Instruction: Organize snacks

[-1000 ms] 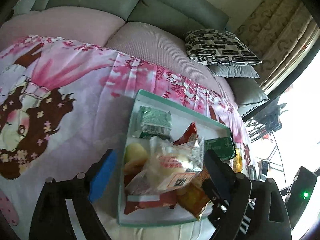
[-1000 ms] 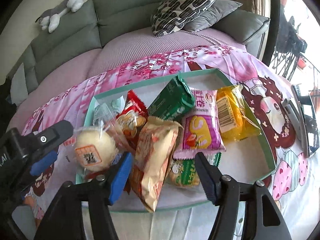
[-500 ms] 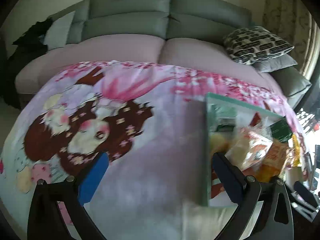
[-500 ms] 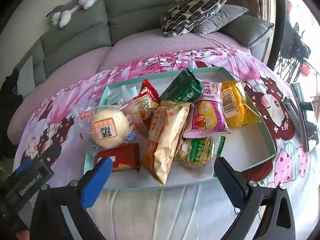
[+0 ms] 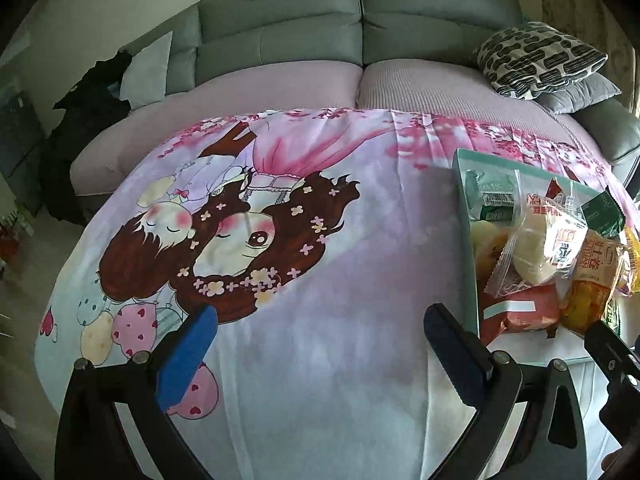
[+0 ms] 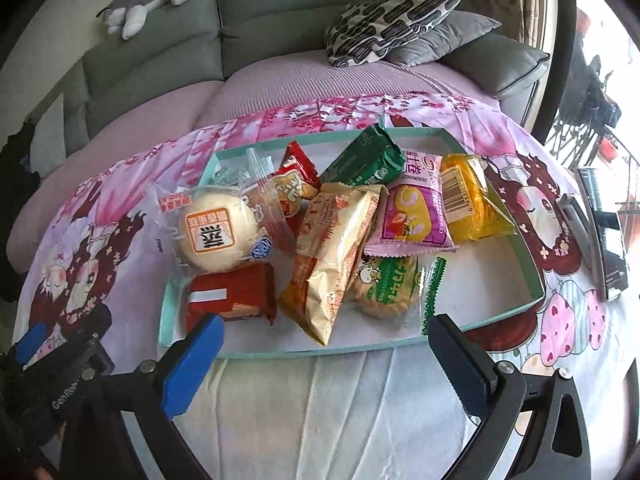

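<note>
Blue-padded fingers of both the left gripper (image 5: pixel 320 344) and right gripper (image 6: pixel 324 360) hover spread, empty, near the snack tray (image 6: pixel 280 350).

Tray (image 6: pixel 520 312) sits on the cloth-covered table (image 5: pixel 360 300), sofa (image 6: pixel 280 12) behind it. In tray, right wrist view: bun packet (image 6: pixel 218 234) at left, resting partly on the flat packet (image 6: pixel 232 294) before it. Long pillow packet (image 6: pixel 334 252) at centre, lying front to back. Round biscuit packet (image 6: pixel 386 284) just right of it. Behind these, a row: small crisp packet (image 6: pixel 294 184), box-shaped packet (image 6: pixel 366 158), roll packet (image 6: pixel 412 214), barcode packet (image 6: pixel 470 196) rightmost. Remote (image 6: pixel 604 232) on table, right of tray.
</note>
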Tool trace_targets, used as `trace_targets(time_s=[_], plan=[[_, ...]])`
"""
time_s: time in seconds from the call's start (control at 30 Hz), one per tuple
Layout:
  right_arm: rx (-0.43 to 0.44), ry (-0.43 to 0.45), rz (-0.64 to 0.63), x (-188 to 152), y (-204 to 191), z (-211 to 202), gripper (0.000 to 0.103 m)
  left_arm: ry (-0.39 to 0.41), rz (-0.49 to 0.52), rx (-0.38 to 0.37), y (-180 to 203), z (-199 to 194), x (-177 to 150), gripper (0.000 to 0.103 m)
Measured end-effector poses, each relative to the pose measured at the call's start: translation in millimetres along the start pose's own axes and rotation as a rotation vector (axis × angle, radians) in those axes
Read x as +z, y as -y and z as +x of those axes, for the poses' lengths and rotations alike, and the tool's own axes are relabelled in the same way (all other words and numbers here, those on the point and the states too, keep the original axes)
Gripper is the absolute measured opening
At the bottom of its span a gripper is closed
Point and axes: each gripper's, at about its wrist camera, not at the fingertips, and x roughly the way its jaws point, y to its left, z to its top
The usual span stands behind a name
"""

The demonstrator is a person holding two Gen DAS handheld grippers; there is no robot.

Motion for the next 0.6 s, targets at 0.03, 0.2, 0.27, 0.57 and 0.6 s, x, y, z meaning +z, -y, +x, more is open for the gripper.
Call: trace_targets(time_s=[0.03,0.2,0.27,0.57,0.6], plan=[[-0.002,-0.002,-0.001,0,0,1,0.103,-0.003,-0.001,-0.002,0,1,0,0.103],[0.000,-0.009,0.003,-1,2,4,0.103,-0.019,-0.004,0.007,-1,8,-1,0.103],[-0.002,-0.011,0.000,0,2,6,0.103,-0.035,-0.004,0.002,-1,13,-1,0.103],[0.010,-0.029,-0.017,-1,-7,15,0.103,-0.058,-0.016,-0.010,-5,24,1,0.103],[0.010,-0.031,-0.020,-1,-8,16,0.103,-0.065,-0.014,-0.012,-5,26,1,0.103]])
